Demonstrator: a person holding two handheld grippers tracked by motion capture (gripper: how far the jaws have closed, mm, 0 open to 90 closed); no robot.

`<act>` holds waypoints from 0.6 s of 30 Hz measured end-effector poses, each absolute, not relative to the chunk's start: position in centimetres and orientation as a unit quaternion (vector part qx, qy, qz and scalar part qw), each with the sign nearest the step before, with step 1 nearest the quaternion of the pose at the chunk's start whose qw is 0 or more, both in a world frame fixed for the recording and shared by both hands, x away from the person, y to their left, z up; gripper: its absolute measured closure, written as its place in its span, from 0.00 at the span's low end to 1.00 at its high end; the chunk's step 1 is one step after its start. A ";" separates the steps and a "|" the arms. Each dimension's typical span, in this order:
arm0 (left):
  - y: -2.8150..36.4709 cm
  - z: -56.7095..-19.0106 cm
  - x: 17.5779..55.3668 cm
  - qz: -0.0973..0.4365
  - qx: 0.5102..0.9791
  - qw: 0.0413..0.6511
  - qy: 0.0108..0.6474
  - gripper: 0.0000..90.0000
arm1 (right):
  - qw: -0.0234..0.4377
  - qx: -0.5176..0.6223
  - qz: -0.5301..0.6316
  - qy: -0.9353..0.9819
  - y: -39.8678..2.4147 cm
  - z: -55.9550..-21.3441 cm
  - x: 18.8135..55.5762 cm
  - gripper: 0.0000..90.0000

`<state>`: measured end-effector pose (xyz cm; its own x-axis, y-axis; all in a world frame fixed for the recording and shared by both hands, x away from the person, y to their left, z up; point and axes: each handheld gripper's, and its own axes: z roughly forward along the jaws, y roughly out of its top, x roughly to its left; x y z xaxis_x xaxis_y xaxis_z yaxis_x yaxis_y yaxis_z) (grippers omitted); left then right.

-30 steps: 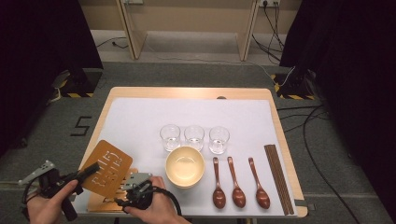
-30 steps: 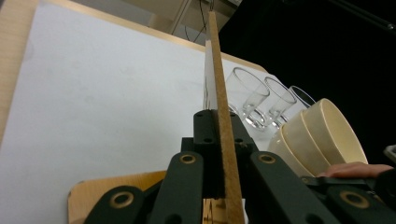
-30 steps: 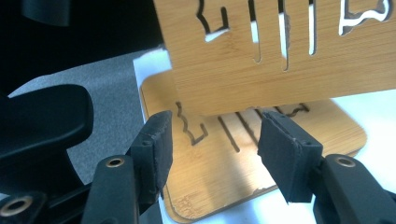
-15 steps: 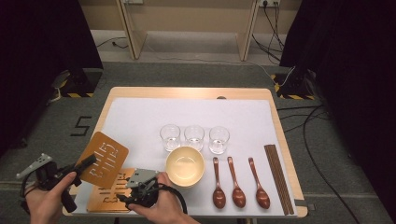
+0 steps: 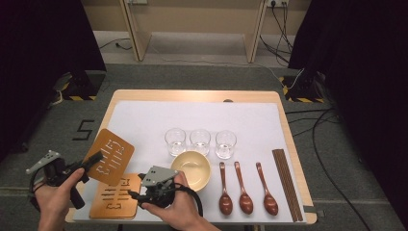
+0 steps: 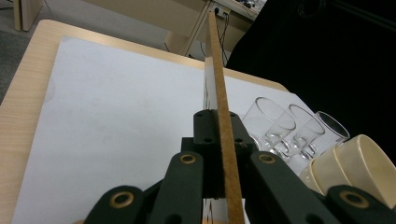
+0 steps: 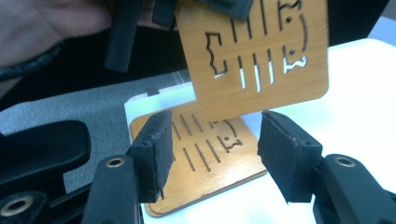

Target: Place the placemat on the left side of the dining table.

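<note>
A dim room with dark curtains surrounds a pale wooden table point(image 5: 202, 95) covered by a white sheet point(image 5: 192, 120). At the lower left of the high view, the left gripper point(image 5: 94, 159) clamps narrowly on the edge of a lifted wooden coaster point(image 5: 111, 156) with cut-out slots, tilted in the air, probably so that it comes free of the stack coaster point(image 5: 117, 199) lying flat below it near the table's bottom-left corner. In the left gripper view the lifted coaster runs edge-on between the jaws. The right gripper point(image 5: 137, 193), beside the stack coaster, has wide, empty jaws and seems ready to steady or take it. To the right stand a cream bowl point(image 5: 191, 169), three glasses point(image 5: 200, 141), three wooden spoons point(image 5: 244, 190) and chopsticks point(image 5: 286, 184), already set out in rows.
</note>
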<state>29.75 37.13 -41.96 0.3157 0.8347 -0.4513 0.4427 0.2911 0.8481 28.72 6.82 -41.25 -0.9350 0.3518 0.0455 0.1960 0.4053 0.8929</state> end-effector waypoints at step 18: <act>37.1 -41.4 32.4 0.177 0.568 0.573 0.564 0.95 | 0.131 0.207 0.556 0.794 0.6 -37.6 30.3 0.50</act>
<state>32.38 37.14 -41.38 0.3016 0.8432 -0.4449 0.4375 0.2922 0.8504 30.34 0.64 -37.64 -0.8799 0.4746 0.0230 0.1840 0.2959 0.9373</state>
